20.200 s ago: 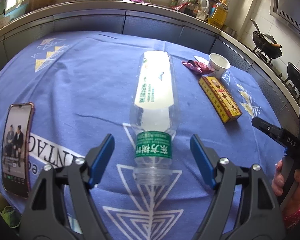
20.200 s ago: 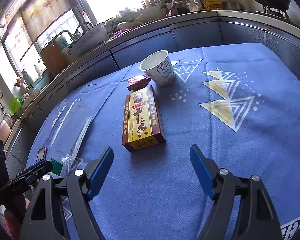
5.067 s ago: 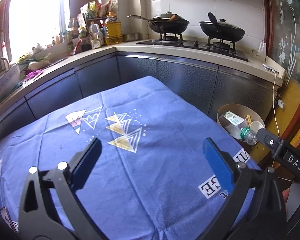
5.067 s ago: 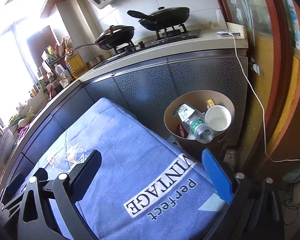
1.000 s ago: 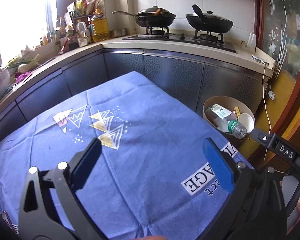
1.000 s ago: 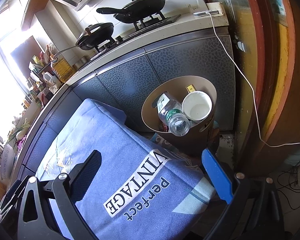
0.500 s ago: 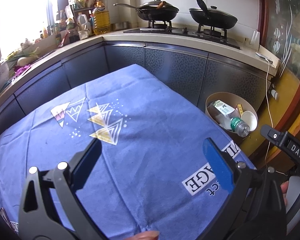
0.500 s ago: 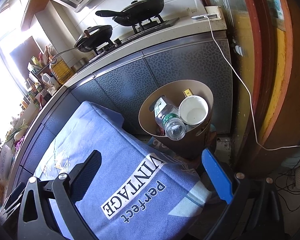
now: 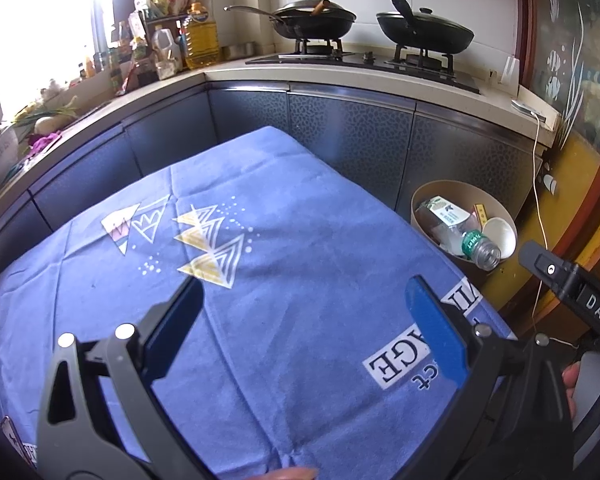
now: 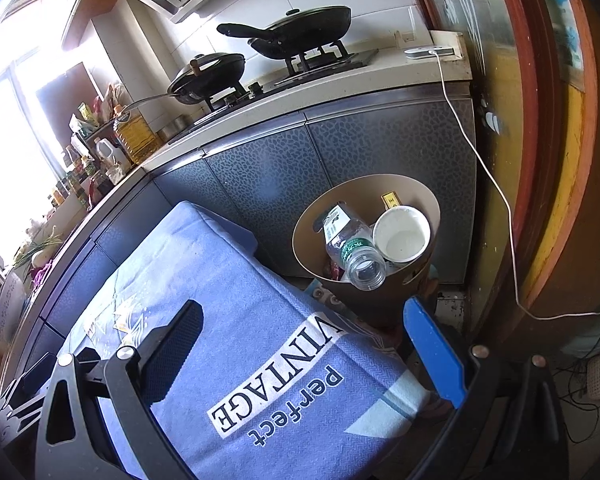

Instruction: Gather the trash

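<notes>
While both tools hang over the blue tablecloth (image 9: 284,248), neither one carries anything: the left gripper (image 9: 304,320) has its jaws spread wide with only cloth between them, and the right gripper (image 10: 304,340) is spread the same way and empty.

The trash is in the brown bin (image 10: 430,200), which stands on the floor past the corner of the table, against the dark cabinets (image 10: 380,152). From the right gripper the bin lies ahead and a little to the right, just beyond the blue fingertip (image 10: 416,312). From the left gripper it lies ahead and far to the right, past the table edge, so the right hand is the nearer one.

Inside the bin I count one clear plastic bottle (image 10: 350,248), one white paper cup (image 10: 400,238) and one yellow box (image 10: 392,201), of which only a corner shows. Something reddish lies under the bottle, but I cannot tell what it is. The bottle leans with its long axis pointing towards the right gripper, open neck nearest, and the neck sticks out over the rim. The cup touches the bottle, its mouth facing up towards the tool.

On the part of the cloth that is visible I see no trash at all, so I judge the collecting finished or nearly so. If a move remains, it may be to push the bottle deeper.
</notes>
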Tool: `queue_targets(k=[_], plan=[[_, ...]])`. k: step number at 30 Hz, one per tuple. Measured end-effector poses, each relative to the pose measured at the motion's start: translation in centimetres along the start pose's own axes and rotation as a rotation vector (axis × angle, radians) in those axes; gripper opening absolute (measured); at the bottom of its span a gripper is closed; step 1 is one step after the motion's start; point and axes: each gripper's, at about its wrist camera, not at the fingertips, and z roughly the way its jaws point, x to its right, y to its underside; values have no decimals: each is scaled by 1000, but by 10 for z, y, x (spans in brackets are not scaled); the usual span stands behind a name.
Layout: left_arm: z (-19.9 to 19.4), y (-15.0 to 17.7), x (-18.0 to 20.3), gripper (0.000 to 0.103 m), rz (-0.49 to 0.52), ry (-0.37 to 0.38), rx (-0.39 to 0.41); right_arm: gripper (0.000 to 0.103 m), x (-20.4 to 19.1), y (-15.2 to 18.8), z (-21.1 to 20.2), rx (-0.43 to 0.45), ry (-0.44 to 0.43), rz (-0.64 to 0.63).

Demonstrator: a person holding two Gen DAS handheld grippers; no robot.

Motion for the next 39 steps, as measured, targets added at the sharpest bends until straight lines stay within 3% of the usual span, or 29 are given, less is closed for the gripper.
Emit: queue_targets(k=[23, 32, 39], plan=[[0, 0, 8, 97, 21, -11, 1, 98, 2, 0, 0, -2, -3, 6], [-8, 2, 18, 97, 60, -5, 48, 98, 5, 1, -3, 10, 3, 13], [-5, 2, 21, 97, 66, 4, 20, 98, 6, 4, -1, -3, 4, 20]])
